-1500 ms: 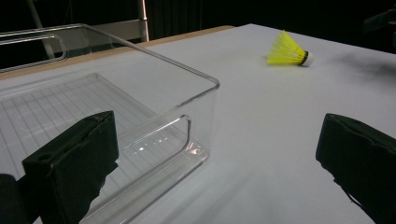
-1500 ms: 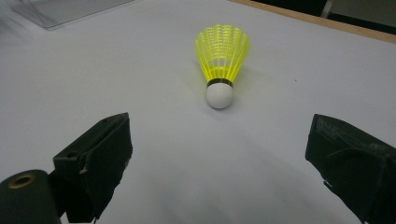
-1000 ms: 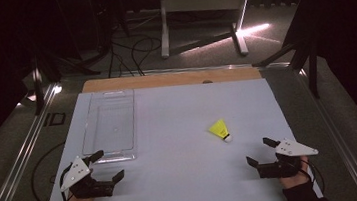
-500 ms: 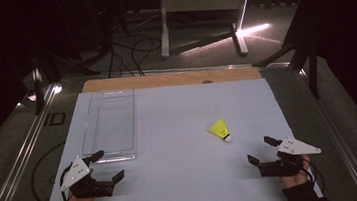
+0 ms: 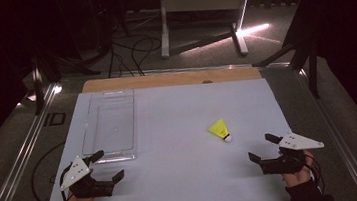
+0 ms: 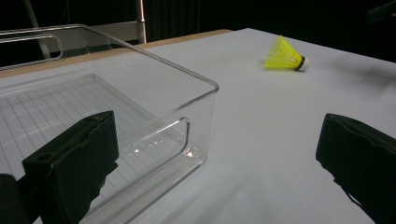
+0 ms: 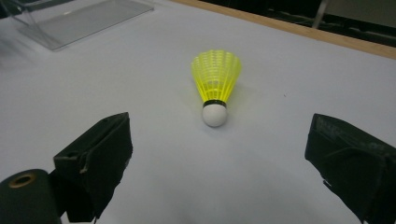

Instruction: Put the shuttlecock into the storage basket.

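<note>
**Grippers apart, shuttlecock free on the table**

My right gripper [image 5: 263,148] rests at the near right of the white table [image 5: 179,130], jaws spread wide with nothing between them. The yellow shuttlecock [image 5: 220,130] lies on its side just beyond it, cork tip toward me, skirt pointing far; nothing touches it. My left gripper [image 5: 108,164] rests at the near left, jaws likewise apart and empty. The clear bin [image 5: 111,126] stands just beyond the left gripper, well apart from the shuttlecock.
</note>
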The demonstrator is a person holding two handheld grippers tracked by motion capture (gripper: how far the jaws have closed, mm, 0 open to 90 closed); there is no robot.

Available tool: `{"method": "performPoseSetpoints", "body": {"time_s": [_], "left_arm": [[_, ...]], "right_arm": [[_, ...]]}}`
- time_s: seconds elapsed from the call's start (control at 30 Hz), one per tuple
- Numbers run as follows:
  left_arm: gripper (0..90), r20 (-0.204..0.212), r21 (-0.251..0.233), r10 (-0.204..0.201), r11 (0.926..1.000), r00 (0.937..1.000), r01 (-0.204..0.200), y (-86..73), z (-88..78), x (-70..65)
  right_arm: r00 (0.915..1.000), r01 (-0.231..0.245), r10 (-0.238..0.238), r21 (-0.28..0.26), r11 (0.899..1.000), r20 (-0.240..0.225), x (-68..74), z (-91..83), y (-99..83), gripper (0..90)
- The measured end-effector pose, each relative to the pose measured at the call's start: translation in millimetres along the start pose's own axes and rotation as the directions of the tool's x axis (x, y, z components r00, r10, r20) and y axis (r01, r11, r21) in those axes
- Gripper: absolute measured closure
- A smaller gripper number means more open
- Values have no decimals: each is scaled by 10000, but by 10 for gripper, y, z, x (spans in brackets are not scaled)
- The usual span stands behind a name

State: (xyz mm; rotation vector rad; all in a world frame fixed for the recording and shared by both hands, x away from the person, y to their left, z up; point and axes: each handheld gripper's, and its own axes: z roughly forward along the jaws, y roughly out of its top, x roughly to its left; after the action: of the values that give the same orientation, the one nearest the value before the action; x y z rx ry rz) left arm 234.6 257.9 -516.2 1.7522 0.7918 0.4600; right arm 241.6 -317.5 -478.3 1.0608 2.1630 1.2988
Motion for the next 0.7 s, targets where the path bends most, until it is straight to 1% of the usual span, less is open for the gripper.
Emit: {"method": "performPoseSetpoints", "body": {"time_s": [0.03, 0.07, 0.1, 0.17, 0.23, 0.33, 0.37, 0.43, 0.47, 0.5, 0.6, 0.67, 0.7], "left_arm": [[2, -6, 18, 21, 10000, 10000, -21, 1, 2, -5], [1, -6, 18, 21, 10000, 10000, -21, 1, 2, -5], [1, -5, 33, 40, 10000, 10000, -40, 2, 4, -10], [2, -3, 41, 45, 10000, 10000, -45, 1, 5, -10], [1, 0, 19, 23, 10000, 10000, -23, 1, 5, -6], [1, -11, 13, 6, 10000, 10000, -6, 0, 3, -1], [1, -14, 12, 10, 10000, 10000, -10, 0, 2, -2], [1, 0, 14, 7, 10000, 10000, -7, 0, 5, -6], [2, 0, 14, 7, 10000, 10000, -7, 0, 5, -6], [1, 9, 18, 5, 10000, 10000, -5, 0, 5, -5], [2, 11, 38, 10, 10000, 10000, -10, -1, 5, 0], [1, 18, 45, 5, 10000, 10000, -5, -2, 7, 1], [2, 27, 51, 11, 10000, 10000, -11, -2, 7, 0]], "right_arm": [[9999, 89, -89, 47, 9999, -53, 0, -12, 45, 78], [9999, 89, -89, 47, 9999, -53, 0, -12, 45, 78], [9998, 51, -50, 51, 10000, -186, -16, -30, 84, 78], [9998, 100, -99, 89, 9999, -166, -22, -38, 104, 78], [9995, 285, -280, 293, 9992, -156, -34, -61, 159, 78], [9989, 426, -420, 375, 9984, -189, -38, -71, 189, 79], [9987, 448, -436, 504, 9977, -258, -35, -73, 204, 79], [9973, 659, -632, 794, 9947, -364, -38, -79, 246, 79], [9973, 659, -632, 794, 9947, -364, -38, -79, 246, 79], [9960, 783, -739, 921, 9927, -510, -37, -86, 277, 79], [9939, 981, -917, 1104, 9890, -613, -43, -93, 325, 79], [9937, 1027, -966, 1161, 9879, -574, -35, -96, 342, 79], [9931, 1067, -995, 1262, 9862, -625, -32, -92, 356, 79]]}}
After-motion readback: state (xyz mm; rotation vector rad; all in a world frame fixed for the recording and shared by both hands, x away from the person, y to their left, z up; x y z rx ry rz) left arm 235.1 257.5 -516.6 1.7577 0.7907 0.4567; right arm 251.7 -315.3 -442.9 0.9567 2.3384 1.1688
